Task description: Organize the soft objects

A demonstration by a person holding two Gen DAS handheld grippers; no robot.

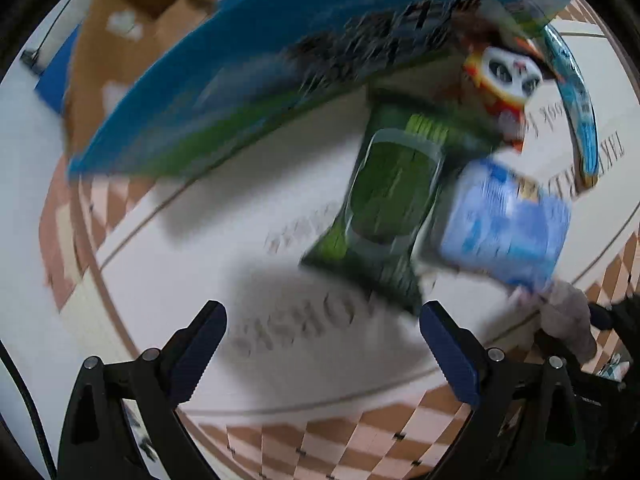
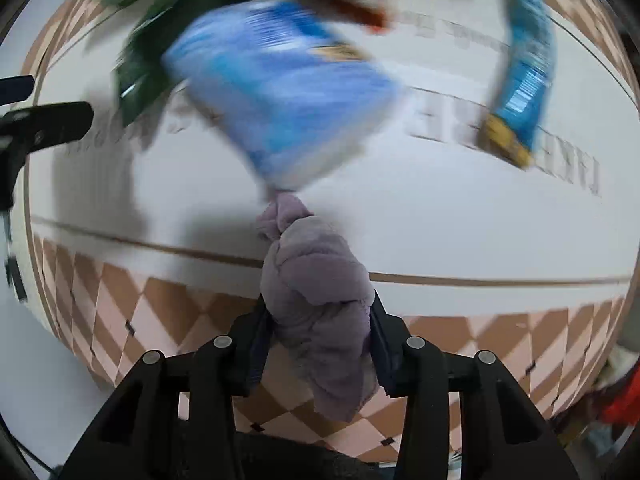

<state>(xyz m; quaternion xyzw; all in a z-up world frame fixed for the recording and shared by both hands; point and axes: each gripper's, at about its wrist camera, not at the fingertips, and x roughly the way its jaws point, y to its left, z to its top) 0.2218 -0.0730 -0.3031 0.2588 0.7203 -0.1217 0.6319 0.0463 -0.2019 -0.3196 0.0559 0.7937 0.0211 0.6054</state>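
My right gripper (image 2: 320,320) is shut on a bunched greyish-purple cloth (image 2: 316,292), which sticks out ahead of the pads over the table's checkered rim. Just beyond the cloth lies a soft light-blue pack (image 2: 280,92), blurred. In the left wrist view my left gripper (image 1: 324,344) stands open above the white tabletop (image 1: 160,260) with nothing between its fingers. Ahead of it lie a green pack (image 1: 384,200) and the light-blue pack (image 1: 508,220). The purple cloth (image 1: 568,316) shows at the right edge of that view.
A large blue flat package (image 1: 260,80) stands tilted at the back left, and a cardboard box (image 1: 120,40) sits behind it. A panda-printed snack (image 1: 508,76) and a long blue wrapper (image 1: 580,108) lie at the back right. The long blue wrapper (image 2: 524,80) also shows in the right wrist view.
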